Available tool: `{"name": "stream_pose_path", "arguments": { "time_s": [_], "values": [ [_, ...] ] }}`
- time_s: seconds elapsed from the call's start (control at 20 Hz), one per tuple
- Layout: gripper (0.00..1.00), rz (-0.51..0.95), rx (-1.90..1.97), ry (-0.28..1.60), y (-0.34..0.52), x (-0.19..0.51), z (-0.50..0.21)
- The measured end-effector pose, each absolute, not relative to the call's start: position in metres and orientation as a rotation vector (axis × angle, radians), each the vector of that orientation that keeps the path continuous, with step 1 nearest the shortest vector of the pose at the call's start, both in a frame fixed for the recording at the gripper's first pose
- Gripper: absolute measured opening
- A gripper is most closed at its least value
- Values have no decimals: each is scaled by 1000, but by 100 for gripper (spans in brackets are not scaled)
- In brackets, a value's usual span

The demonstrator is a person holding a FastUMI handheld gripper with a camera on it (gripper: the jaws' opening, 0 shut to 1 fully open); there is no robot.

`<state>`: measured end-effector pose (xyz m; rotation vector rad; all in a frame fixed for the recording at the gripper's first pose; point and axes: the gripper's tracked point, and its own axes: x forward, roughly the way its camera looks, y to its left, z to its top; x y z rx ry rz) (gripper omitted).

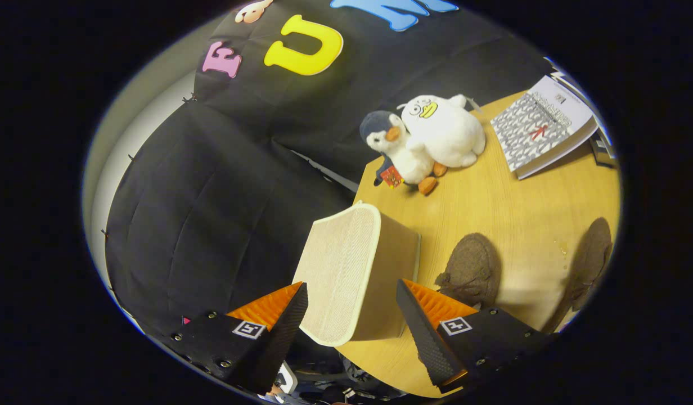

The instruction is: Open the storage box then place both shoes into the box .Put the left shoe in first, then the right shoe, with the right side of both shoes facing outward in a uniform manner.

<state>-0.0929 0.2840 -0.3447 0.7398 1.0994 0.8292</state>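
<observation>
A: The big one first, the worktop (493, 208), pale wood, carrying everything here.

B: And on its near corner the storage box (346, 275), beige fabric with a cream rim, lid on, closed. It sits right ahead of the tongs (352, 298), roughly in line with the gap between the two fingers.

A: Are the tongs gripping it?

B: No, they're spread wide, released, nothing pressed between them. One finger (282, 320) shows against the black cloth off the worktop's edge, the other finger (422, 320) sits over the wood just beside the box. Whether either pad brushes the box, I cannot tell.

A: Next in size?

B: The magazine (540, 129), lying at the far side of the worktop, well apart from the box. Then two soft toys at the far edge, a white duck (448, 132) leaning against a smaller penguin (397, 149) with a grey head, touching each other.

A: And the shoes?

B: Two brown fuzzy ones, both out on the worktop. The first shoe (473, 270) lies just beside the box, just beyond the finger on that side. The second shoe (591, 259) lies further out, apart from the first, with bare wood between them.
</observation>
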Motion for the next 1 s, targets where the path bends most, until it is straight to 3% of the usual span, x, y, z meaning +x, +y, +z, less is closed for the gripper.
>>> {"name": "stream_pose_path", "arguments": {
  "time_s": [0.5,0.55,0.65,0.75,0.8,0.95,1.0],
  "values": [
    [94,892,799,1204,330,-99,-388],
    [86,895,809,1213,331,-100,-385],
    [84,895,828,1207,335,-97,-386],
    [65,927,844,1202,338,-99,-379],
    [65,945,828,1188,338,-100,-378],
    [21,938,819,1183,341,-96,-381],
    [20,959,824,1181,341,-97,-378]
  ]
}}
